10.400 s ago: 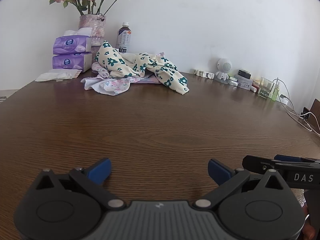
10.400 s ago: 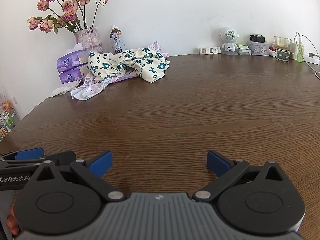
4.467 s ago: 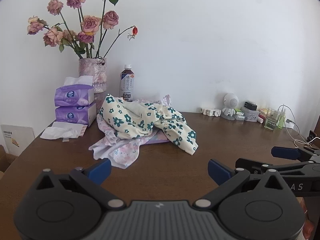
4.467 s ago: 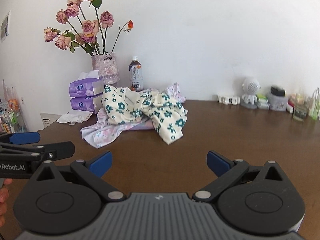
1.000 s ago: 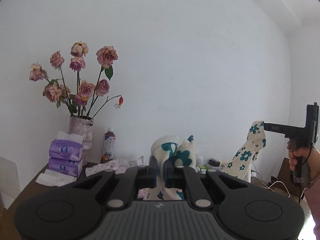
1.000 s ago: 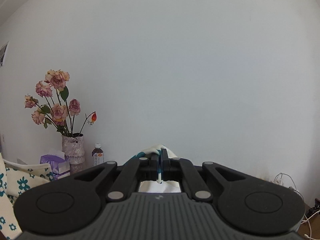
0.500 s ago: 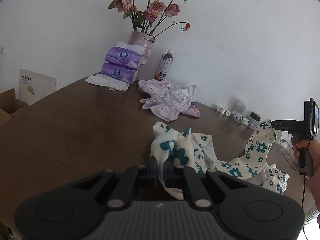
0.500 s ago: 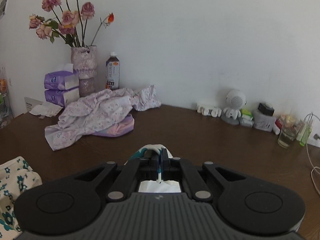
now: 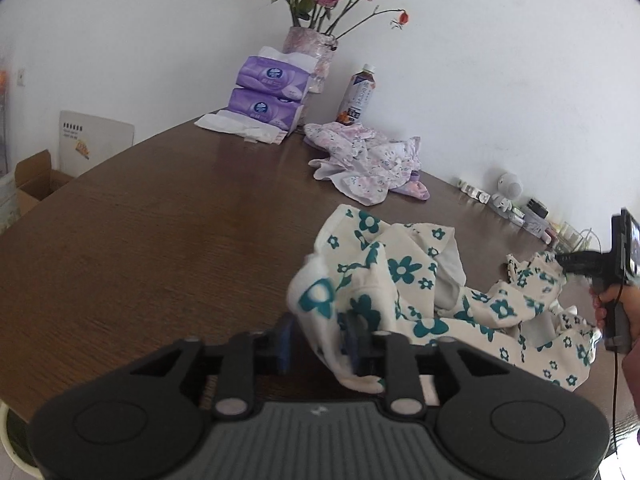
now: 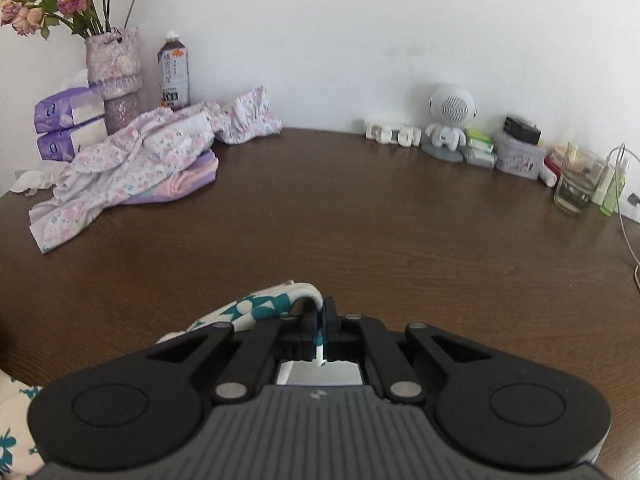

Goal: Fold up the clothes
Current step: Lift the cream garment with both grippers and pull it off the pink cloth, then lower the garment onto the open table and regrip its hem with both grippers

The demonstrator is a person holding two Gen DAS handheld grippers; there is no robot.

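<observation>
A cream garment with teal flowers (image 9: 400, 276) lies crumpled on the brown table (image 9: 160, 240), stretched between the two grippers. My left gripper (image 9: 319, 338) sits low over the near left corner of the garment, and its jaws are opening. The cloth still hangs between them and drapes over the right finger (image 9: 354, 340), with a gap at the left one. My right gripper (image 10: 320, 320) is shut on a fold of the same garment (image 10: 256, 308). In the left wrist view the right gripper (image 9: 560, 260) holds the far end, with a hand on its handle.
A pile of pink floral clothes (image 10: 132, 156) lies at the back left, beside purple tissue packs (image 9: 268, 96), a vase of roses (image 9: 310, 52) and a bottle (image 10: 174, 76). A small white speaker figure (image 10: 450, 120), a glass (image 10: 576, 184) and cables line the back right. A cardboard box (image 9: 32, 184) sits off the table's left.
Both grippers came down from up in the air to the table, bringing the floral garment with them. It now rests on the wood, and the left jaws have parted.
</observation>
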